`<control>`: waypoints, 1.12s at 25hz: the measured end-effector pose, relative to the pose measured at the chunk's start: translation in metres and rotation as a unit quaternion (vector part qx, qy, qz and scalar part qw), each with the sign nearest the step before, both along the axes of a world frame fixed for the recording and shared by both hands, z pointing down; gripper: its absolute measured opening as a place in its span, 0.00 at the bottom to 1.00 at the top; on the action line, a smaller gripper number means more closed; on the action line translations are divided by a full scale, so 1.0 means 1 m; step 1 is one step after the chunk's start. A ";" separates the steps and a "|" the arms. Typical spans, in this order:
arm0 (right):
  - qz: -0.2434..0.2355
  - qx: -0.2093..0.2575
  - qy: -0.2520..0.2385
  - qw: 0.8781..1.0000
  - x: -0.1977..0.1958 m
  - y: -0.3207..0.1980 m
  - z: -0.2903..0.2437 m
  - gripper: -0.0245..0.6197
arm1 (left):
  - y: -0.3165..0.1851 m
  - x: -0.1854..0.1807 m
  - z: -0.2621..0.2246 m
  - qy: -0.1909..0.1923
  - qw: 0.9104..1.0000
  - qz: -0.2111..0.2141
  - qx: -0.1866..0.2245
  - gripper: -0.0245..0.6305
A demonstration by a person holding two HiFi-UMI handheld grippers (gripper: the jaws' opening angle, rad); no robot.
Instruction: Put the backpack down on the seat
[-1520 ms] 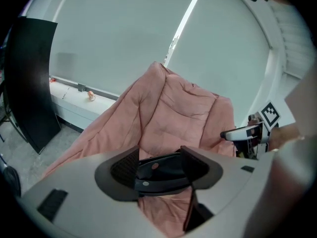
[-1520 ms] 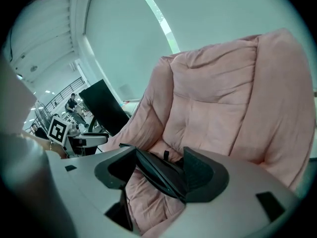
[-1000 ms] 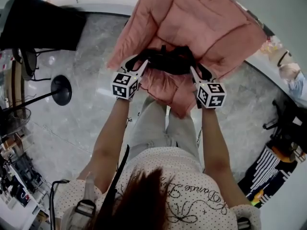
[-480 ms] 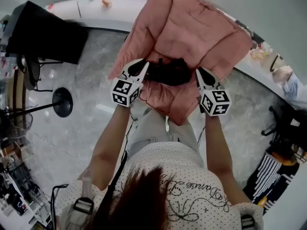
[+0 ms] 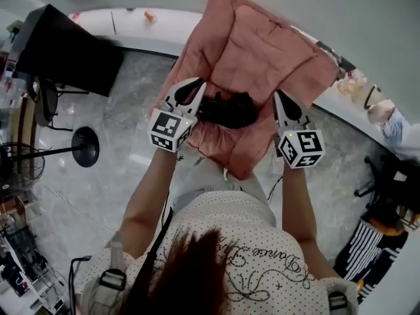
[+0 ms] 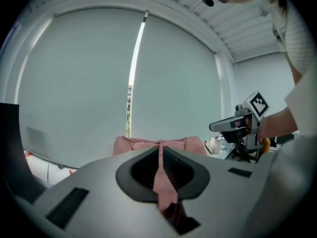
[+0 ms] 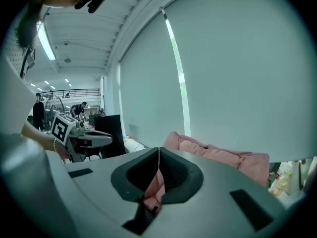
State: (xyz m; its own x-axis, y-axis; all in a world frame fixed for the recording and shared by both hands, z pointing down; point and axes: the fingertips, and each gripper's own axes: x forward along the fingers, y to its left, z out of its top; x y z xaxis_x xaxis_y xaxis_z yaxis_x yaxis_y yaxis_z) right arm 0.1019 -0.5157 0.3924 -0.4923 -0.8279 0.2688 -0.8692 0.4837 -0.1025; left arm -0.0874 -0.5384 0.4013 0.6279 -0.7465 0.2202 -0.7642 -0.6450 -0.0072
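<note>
The black backpack [image 5: 226, 110] lies on the pink padded seat [image 5: 262, 44], free of both grippers. My left gripper [image 5: 200, 84] hangs at its left end; the jaws are closing, almost together, with nothing between them. My right gripper [image 5: 277, 94] is off its right end, shut and empty. In the left gripper view the left gripper [image 6: 160, 148] shows only a thin slit, with the seat [image 6: 148, 144] beyond and the right gripper [image 6: 233, 125] to the side. In the right gripper view the right gripper [image 7: 158, 150] has its tips touching, the seat [image 7: 223, 155] behind.
A black panel [image 5: 65, 48] stands at the far left, with a round black stand base [image 5: 85, 143] on the marble floor below it. A striped object [image 5: 367, 241] lies at the lower right. A white ledge curves behind the seat. A person [image 5: 394, 120] is at the right edge.
Both grippers let go of the backpack, drew back from its ends and brought their jaws together. The backpack now rests on the seat.
</note>
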 end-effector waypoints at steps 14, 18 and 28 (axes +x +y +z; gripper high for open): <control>-0.001 0.090 0.004 0.996 0.001 -0.004 -0.082 0.06 | -0.012 -0.001 -0.088 0.050 0.996 -0.030 0.061 0.05; 0.004 0.105 -0.003 0.994 0.004 -0.006 -0.094 0.06 | -0.012 0.000 -0.094 0.054 0.996 -0.035 0.063 0.04; 0.005 0.129 -0.008 0.992 0.005 -0.003 -0.116 0.06 | -0.012 0.000 -0.108 0.063 0.995 -0.034 0.073 0.04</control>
State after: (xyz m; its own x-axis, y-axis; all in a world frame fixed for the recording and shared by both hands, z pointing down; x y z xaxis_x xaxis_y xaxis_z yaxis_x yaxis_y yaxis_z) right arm 0.1071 -0.5192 0.2763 -0.4860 -0.8731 0.0394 -0.8735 0.4868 0.0108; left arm -0.0869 -0.5505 0.2931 0.5905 -0.8065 0.0292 -0.8069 -0.5907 0.0030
